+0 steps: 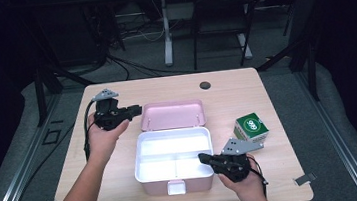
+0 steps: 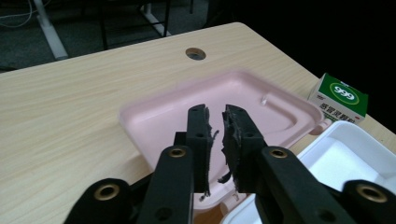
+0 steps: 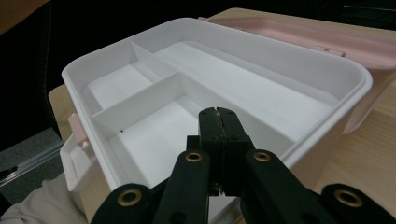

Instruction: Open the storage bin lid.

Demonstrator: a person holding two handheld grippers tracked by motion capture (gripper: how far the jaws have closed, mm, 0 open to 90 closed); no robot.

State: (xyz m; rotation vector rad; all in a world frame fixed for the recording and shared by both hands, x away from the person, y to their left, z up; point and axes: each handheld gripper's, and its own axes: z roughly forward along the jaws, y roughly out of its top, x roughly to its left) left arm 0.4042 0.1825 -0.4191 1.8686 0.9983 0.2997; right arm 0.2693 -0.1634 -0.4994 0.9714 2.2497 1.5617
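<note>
Pink lid point(image 2: 219, 100) lies flat open behind the white box point(image 1: 172, 154) mid-desk, so the left gripper point(image 2: 215, 122), jaws slightly parted and empty, should back off cleanly while the shut, empty right gripper point(image 3: 218, 122) steadies the box's near-right rim.

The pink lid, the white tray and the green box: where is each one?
pink lid point(image 1: 172, 115), high view, its inner face.
white tray point(image 3: 261, 46), right gripper view, its far wall.
green box point(image 2: 343, 94), left gripper view, its top face.
</note>
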